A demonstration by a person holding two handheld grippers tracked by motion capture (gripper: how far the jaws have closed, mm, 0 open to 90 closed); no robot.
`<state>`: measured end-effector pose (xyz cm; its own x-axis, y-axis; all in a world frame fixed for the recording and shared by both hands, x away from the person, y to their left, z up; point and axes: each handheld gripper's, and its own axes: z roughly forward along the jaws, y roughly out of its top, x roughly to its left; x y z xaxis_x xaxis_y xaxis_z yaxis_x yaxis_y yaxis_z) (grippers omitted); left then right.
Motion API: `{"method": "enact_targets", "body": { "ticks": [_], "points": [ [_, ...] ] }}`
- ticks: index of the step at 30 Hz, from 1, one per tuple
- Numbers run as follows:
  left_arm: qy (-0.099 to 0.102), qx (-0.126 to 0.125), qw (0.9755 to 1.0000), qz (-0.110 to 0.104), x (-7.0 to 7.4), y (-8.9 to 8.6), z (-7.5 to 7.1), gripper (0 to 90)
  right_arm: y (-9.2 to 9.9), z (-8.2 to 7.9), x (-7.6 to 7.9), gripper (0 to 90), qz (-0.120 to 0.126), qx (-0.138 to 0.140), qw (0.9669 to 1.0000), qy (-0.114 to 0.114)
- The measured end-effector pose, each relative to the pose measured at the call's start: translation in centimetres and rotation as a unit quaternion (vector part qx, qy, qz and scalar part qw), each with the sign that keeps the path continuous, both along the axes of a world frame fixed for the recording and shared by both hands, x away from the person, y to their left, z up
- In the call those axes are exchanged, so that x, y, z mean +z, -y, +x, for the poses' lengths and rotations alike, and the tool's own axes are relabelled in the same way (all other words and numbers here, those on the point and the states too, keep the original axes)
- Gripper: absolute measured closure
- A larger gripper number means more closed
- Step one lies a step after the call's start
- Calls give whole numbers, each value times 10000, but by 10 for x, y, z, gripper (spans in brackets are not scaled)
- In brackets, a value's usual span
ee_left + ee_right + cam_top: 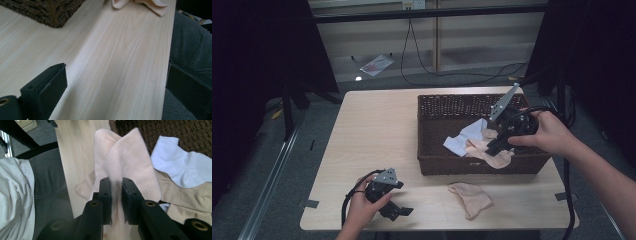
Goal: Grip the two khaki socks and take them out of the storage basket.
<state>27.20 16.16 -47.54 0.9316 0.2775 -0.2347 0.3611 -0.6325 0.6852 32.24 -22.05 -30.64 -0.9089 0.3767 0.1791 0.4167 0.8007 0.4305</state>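
Note:
My right gripper (493,147) hangs over the front of a dark wicker basket (447,165) and is shut on a pale pink sock (125,157). That sock (497,159) droops over the basket's front wall. Beside it in the basket lie a white sock (462,140) (182,167) and a beige sock (192,195). Another pink sock (472,197) (140,3) lies flat on the table in front of the basket. My left gripper (398,212) (117,85) rests low at the table's front left, open, with bare wood between its jaws.
The light wooden table (377,130) has free room on its left half. The basket's corner (50,12) lies ahead of the left gripper. The person's legs (190,45) sit close past the table's front edge. Cables trail on the floor behind (422,65).

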Motion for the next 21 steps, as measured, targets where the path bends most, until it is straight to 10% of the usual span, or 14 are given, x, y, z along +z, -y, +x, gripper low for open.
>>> {"method": "enact_targets", "body": {
  "ticks": [21],
  "points": [
    [-10, 10, 10000, -5, 0, 0, 0, 32, -27, -19, -28, 791, 10, 569, 9983, -122]
  ]
}}
